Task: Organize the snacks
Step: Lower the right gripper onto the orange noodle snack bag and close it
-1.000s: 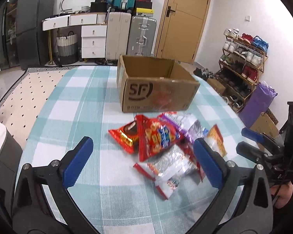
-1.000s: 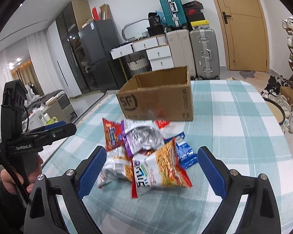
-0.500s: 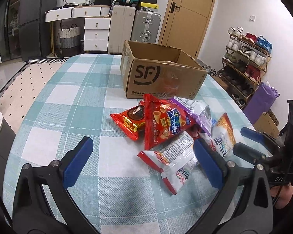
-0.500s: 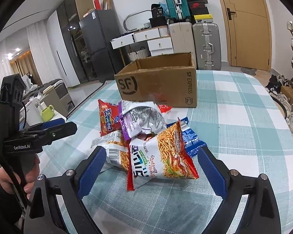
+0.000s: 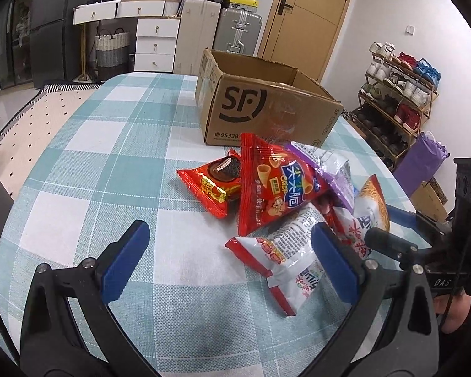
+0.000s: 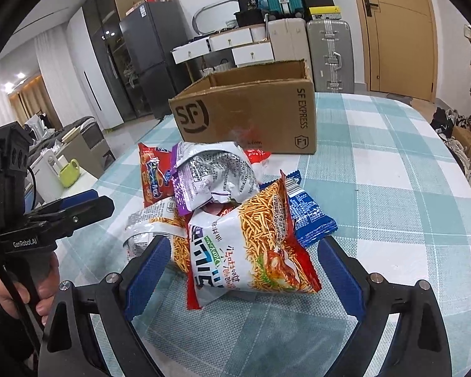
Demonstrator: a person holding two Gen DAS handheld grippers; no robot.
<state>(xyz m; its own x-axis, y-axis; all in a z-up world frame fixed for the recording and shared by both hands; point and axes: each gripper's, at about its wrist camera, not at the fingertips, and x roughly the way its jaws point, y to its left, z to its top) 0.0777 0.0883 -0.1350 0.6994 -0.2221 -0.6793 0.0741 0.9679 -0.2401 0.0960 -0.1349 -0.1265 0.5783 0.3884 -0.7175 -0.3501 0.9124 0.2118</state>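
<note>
A heap of crinkled foil snack packets lies on the teal-and-white checked tablecloth (image 5: 116, 144), just in front of the open brown cardboard box (image 5: 263, 116) printed with a black SF logo.

The left wrist view shows the heap's near side: a red cone-snack packet (image 5: 270, 185) leaning over a smaller red chocolate-biscuit packet (image 5: 210, 185), a purple-and-silver packet (image 5: 332, 169) behind them, and a white-and-red packet (image 5: 292, 257) lying flat nearest the camera. The left gripper (image 5: 229, 260) hangs above the cloth with its blue pads spread wide; its right pad overlaps the white-and-red packet in the picture, though contact cannot be judged.

Only the right wrist view shows the blue packet (image 6: 307, 213) tucked at the heap's far edge, and the printed face of the white-and-orange noodle-snack packet (image 6: 251, 251). The right gripper (image 6: 241, 276) stands wide apart, its pads flanking that noodle packet without pressing it. The box's inside is hidden from both cameras.
</note>
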